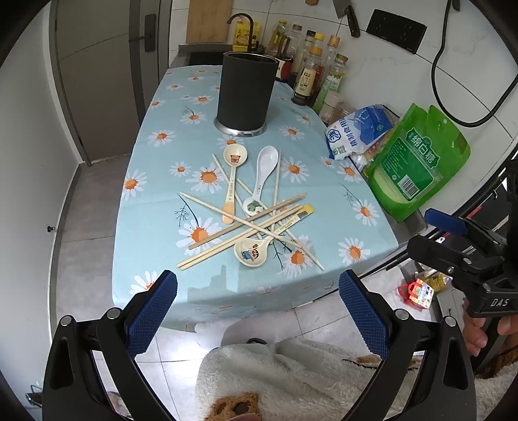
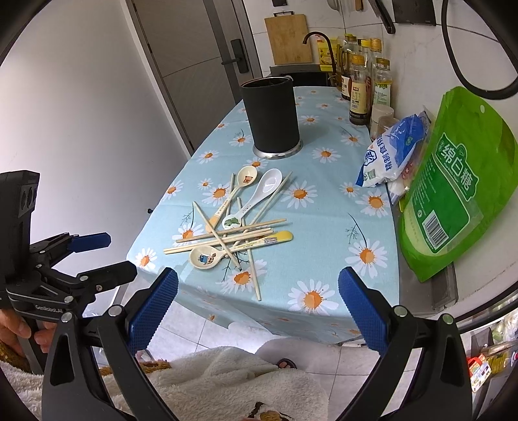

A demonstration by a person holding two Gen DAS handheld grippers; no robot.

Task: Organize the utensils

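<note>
Both tongs, left gripper [image 1: 257, 293] and right gripper [image 2: 258, 291], are gaping wide and empty short of the tangled heap of pale wooden chopsticks [image 1: 246, 226] and ceramic spoons [image 1: 267, 168] ahead, where lifting one crossed stick is likely dragging others off the daisy-print blue tablecloth [image 1: 155, 207] before reaching the tall black cylindrical holder [image 1: 247, 90] beyond.

Utensil holder [image 1: 246, 94] interior hidden

I am in a small home kitchen. Ahead of my tools stands a counter under a daisy-print cloth [image 1: 155, 200], with spoons and chopsticks [image 1: 252, 220] heaped on it and a dark utensil holder [image 1: 246, 90] behind them. Farther off, a curved tap [image 1: 241, 19] rises over a sink, and a wooden cutting board [image 2: 288, 39] leans on the tiled wall. To the right, bottles of oil and sauce [image 1: 310, 71] line the wall, with a blue bag of salt [image 1: 359, 129] and a green bag of sugar [image 2: 453, 181] nearer. A cleaver [image 1: 348, 14] hangs above them. A grey door [image 2: 194, 42] is far left.
</note>
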